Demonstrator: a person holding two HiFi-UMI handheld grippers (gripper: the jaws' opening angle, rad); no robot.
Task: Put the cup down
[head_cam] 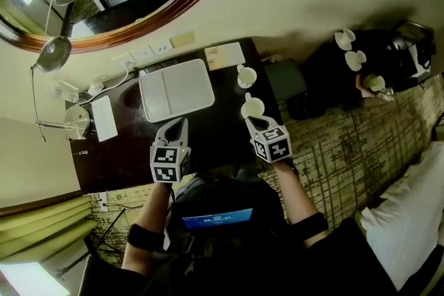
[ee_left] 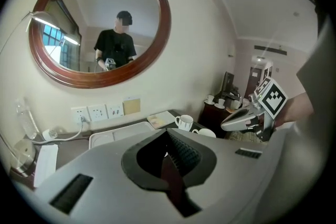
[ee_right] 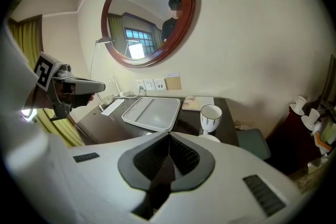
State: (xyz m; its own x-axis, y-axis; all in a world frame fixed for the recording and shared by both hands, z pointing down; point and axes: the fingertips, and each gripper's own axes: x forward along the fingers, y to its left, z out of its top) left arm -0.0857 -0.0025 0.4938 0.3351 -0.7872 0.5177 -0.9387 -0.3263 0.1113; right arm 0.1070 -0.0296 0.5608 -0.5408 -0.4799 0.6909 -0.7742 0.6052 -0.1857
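Both my grippers are clenched shut on nothing: the left gripper (head_cam: 177, 125) hangs over the dark table (head_cam: 222, 138) in front of the white tray (head_cam: 177, 89), and the right gripper (head_cam: 258, 123) has its tip just beside the near cup (head_cam: 252, 107). That cup stands on the table right of the tray, and the far cup (head_cam: 246, 76) sits behind it, closer to the wall. Nothing is being carried, so I judge the put-down done, with only pulling clear left. Which of the two was the task's cup I can't say, though I'd bet on the near one. Both stand upright, long axis vertical, mouths up. The far cup's handle points toward the tray side. I can't make out the near cup's handle.
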